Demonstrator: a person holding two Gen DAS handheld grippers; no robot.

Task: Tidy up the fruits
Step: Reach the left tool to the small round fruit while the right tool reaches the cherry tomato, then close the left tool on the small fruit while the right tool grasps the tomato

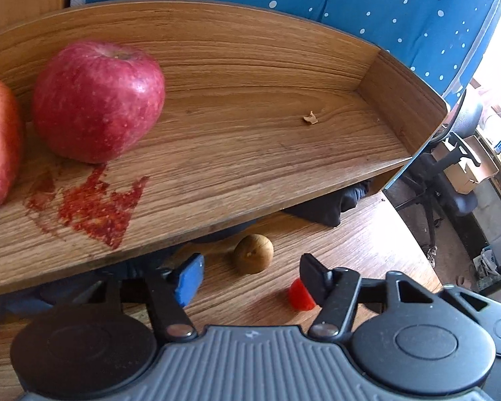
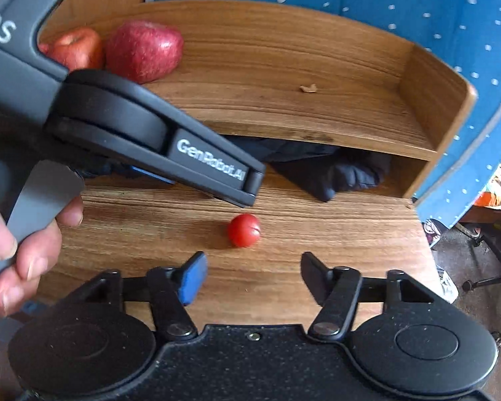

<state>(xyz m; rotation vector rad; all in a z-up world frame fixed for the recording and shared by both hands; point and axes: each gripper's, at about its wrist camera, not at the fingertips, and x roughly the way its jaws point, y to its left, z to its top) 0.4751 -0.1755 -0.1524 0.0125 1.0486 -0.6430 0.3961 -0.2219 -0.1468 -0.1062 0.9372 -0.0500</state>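
- Small red cherry tomato [image 1: 300,295], in the left wrist view, lies on the wooden desk [image 1: 367,234] touching the left gripper's [image 1: 250,275] right finger, half hidden; a round brown nut-like fruit [image 1: 253,253] sits just ahead between the wide-spread fingers. Two red apples [image 1: 97,100] sit on the wooden shelf [image 1: 250,133].
- Right wrist view: the tomato [image 2: 243,230] lies near the desk's middle, just ahead of the right gripper [image 2: 252,277], whose fingers are wide and empty. It is probably light, soft, rollable and split-skinned: pinch its sides gently.

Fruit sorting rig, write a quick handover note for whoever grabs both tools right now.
Left tool: open, empty, low over the desk.
Right tool: open, empty, facing the small red fruit.
Done: two red apples sit side by side at the left of the wooden shelf.
Left: the small red fruit and a brown round fruit lie loose on the desk below the shelf.
Note: red crumbs on the shelf front, dark cloth under it.
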